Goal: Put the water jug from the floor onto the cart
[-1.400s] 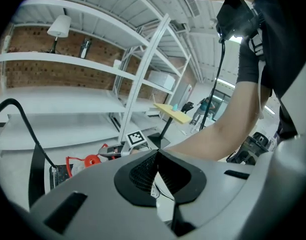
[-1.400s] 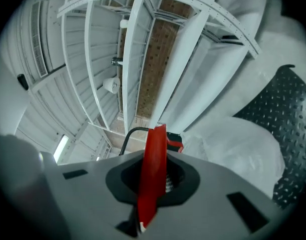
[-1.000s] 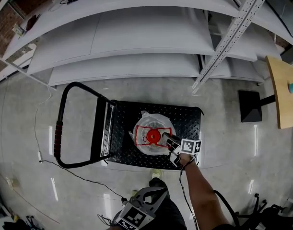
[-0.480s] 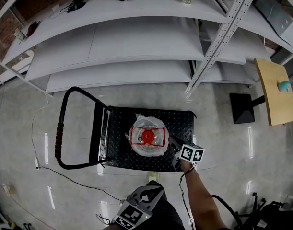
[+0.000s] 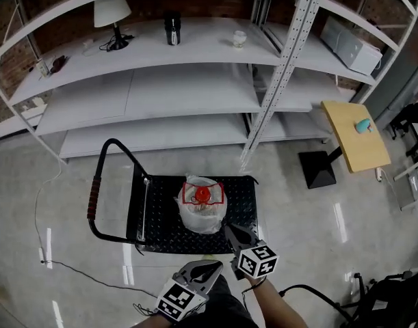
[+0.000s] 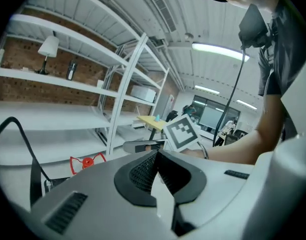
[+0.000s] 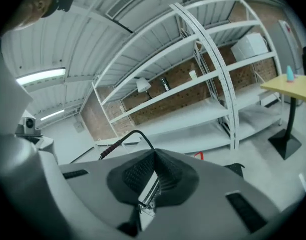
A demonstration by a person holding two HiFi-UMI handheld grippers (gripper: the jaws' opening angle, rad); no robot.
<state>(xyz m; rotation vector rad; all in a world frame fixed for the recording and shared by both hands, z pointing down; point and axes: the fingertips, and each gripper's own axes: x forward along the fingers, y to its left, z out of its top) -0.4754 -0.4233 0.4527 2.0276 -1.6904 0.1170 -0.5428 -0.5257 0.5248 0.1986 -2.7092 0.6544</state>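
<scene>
One water jug [image 5: 202, 209] on one cart [image 5: 161, 217], both grippers clear of it.

The jug stands mid-deck, nearer the far edge, under crinkled clear plastic that blurs its body; only the red cap and red handle frame read sharply. The deck is black diamond-tread metal with a looped black tube handle at its left end; the wheels are hidden beneath it. The left gripper [image 5: 215, 265] and right gripper [image 5: 230, 229] hang off the near edge, each with its ribbed black jaws together on nothing. The person's arms are cut off by the bottom edge.
</scene>
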